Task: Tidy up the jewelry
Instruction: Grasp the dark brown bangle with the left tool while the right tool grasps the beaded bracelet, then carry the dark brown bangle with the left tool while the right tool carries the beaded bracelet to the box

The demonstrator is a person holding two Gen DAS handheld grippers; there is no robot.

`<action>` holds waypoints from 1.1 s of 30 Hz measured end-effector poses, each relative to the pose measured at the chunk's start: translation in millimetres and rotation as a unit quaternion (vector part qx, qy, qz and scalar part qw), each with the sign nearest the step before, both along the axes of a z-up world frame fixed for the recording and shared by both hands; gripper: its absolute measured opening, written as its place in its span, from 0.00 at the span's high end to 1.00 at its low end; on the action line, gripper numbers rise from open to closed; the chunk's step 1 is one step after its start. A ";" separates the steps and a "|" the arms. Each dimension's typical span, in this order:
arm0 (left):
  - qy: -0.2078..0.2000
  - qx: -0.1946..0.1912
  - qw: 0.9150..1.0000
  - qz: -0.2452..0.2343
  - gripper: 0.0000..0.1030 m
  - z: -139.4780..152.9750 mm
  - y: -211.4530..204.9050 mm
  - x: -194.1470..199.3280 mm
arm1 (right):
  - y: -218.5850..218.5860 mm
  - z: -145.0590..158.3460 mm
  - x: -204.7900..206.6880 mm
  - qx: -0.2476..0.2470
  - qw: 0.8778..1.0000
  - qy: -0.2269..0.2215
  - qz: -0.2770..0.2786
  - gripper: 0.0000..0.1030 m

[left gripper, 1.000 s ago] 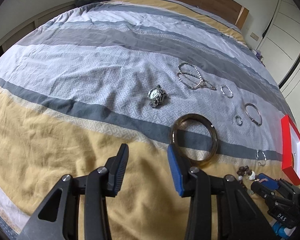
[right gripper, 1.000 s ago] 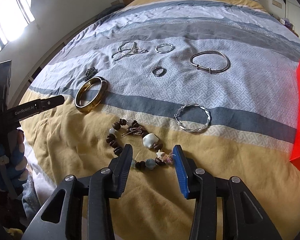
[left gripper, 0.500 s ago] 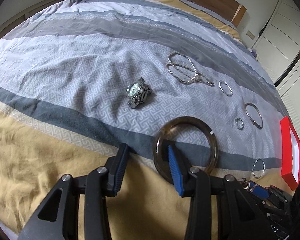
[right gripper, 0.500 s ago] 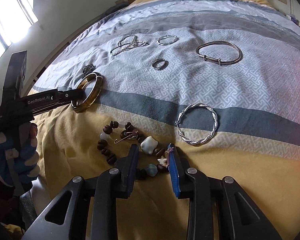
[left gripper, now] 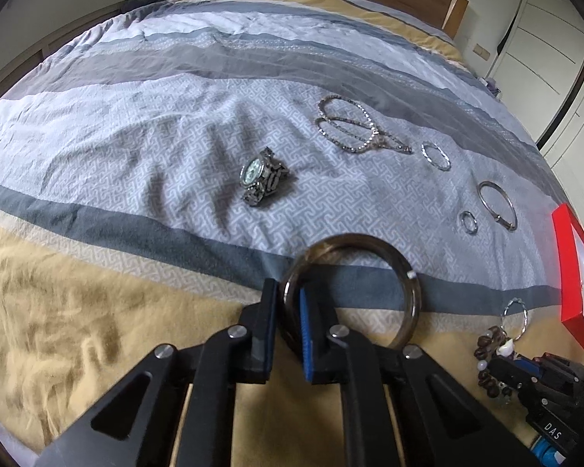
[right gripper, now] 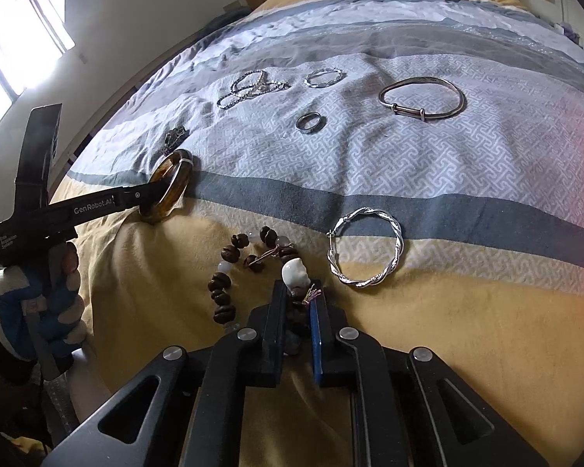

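A brown bangle (left gripper: 405,284) lies on the striped bedspread (left gripper: 136,136), where the yellow band meets the grey. My left gripper (left gripper: 288,294) has the bangle's near rim between its pads, and its jaws are closing on it. The right wrist view shows the same grip from the side, with the bangle (right gripper: 173,186) tilted up slightly. A bracelet of dark beads with a white stone (right gripper: 224,276) lies on the yellow band. My right gripper (right gripper: 298,297) is closing its jaws on the bracelet's near beads, which sit between the pads.
On the grey patterned band lie a watch (left gripper: 262,179), a chain necklace (left gripper: 350,128), a twisted ring (left gripper: 435,157), a small ring (right gripper: 310,122) and a silver bangle (right gripper: 424,97). A twisted silver hoop (right gripper: 366,251) lies right of the beads. A red box (left gripper: 572,272) stands at the right.
My left gripper moved forward and down, straddled the bangle's rim and closed on it. My right gripper narrowed its jaws onto the beaded bracelet.
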State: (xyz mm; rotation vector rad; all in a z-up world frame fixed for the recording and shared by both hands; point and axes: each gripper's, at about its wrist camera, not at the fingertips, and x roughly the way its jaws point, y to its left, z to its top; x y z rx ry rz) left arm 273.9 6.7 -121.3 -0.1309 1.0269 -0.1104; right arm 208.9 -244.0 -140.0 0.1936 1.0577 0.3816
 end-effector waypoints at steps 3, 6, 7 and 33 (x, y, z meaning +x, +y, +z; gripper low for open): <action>0.000 -0.002 1.000 -0.001 0.91 5.7 0.3 -6.8 | -3.4 4.9 -6.8 0.000 1.000 0.000 -0.006 0.89; -0.002 -0.005 1.000 -0.004 0.91 12.2 0.0 -16.4 | -7.6 10.4 -15.5 0.000 1.000 0.000 -0.013 0.89; -0.003 -0.006 1.000 -0.005 0.91 14.8 -0.1 -20.0 | -9.4 12.7 -19.3 -0.002 1.000 0.000 -0.016 0.89; -0.088 -0.017 0.995 -0.033 0.92 124.9 -3.7 -136.2 | -33.6 118.4 -141.0 -0.034 0.995 -0.073 -0.067 0.90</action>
